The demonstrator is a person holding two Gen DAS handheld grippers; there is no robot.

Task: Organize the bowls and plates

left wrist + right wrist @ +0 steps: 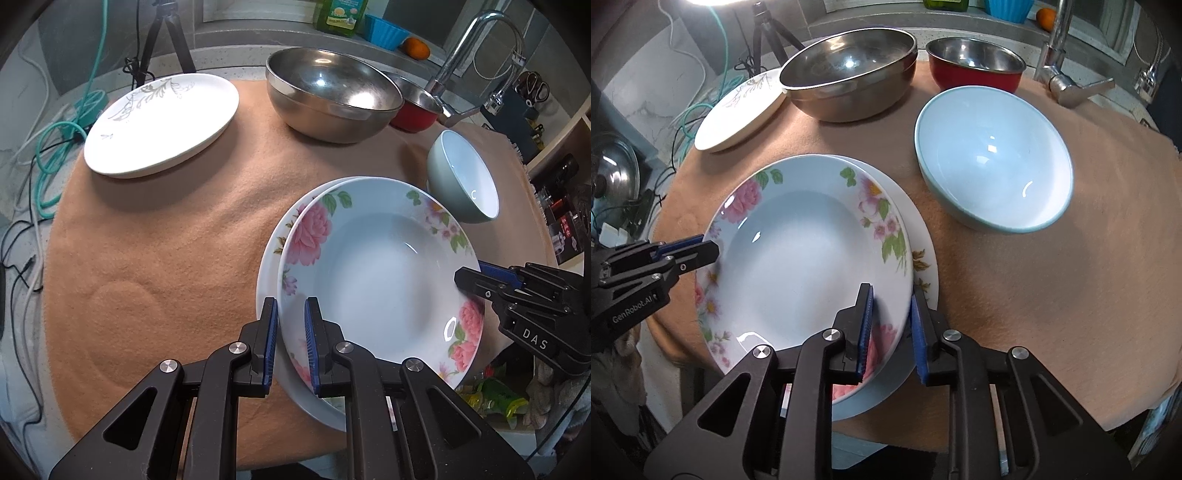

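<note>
A deep floral plate point(376, 280) point(805, 251) lies slightly offset on a second plate point(269, 251) point(923, 258), on a tan cloth point(166, 240). My left gripper point(291, 332) point(701, 248) is shut on the near-left rim of the top plate, one pad inside and one outside. My right gripper point(892, 325) point(469, 271) straddles the opposite rim. Its inner pad lies over the plate's pink flower. A thin gap shows between its outer pad and the rim, so it stands slightly open.
A pale blue bowl point(993, 158) stands right of the stack. Behind are a large steel bowl point(849, 70), a red bowl point(975, 70) and a white leaf-patterned plate point(162, 122). A faucet point(472, 48) rises at the back right. Cables point(55, 155) hang left of the cloth.
</note>
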